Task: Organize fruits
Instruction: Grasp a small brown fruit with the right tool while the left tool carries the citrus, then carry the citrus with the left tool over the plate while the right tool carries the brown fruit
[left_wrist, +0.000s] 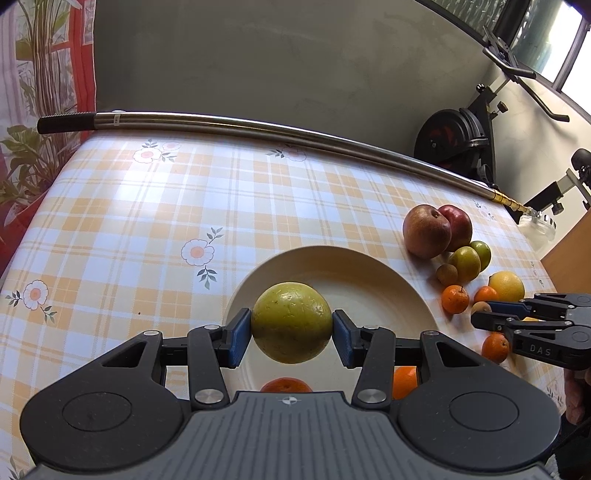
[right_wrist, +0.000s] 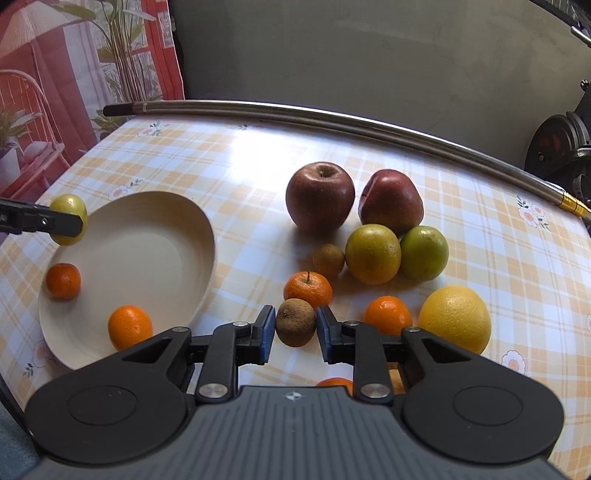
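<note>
My left gripper (left_wrist: 291, 334) is shut on a round yellow-green fruit (left_wrist: 291, 321), which it holds just above a cream plate (left_wrist: 362, 280). Two mandarins (right_wrist: 63, 280) (right_wrist: 130, 326) lie in that plate (right_wrist: 147, 251). My right gripper (right_wrist: 295, 332) is shut on a small brown fruit (right_wrist: 295, 321) that rests on the checked tablecloth right of the plate. Around it lie two more mandarins (right_wrist: 308, 290) (right_wrist: 388, 315), another small brown fruit (right_wrist: 328, 260), two yellow-green citrus (right_wrist: 372, 254) (right_wrist: 424, 253), a big yellow citrus (right_wrist: 454, 319) and two red apples (right_wrist: 320, 197) (right_wrist: 391, 201).
A long metal pole (right_wrist: 332, 122) lies along the table's far edge against a grey wall. An exercise bike (left_wrist: 454, 136) stands beyond the table's right corner. The tablecloth (left_wrist: 147, 229) left of the plate carries only its flower print.
</note>
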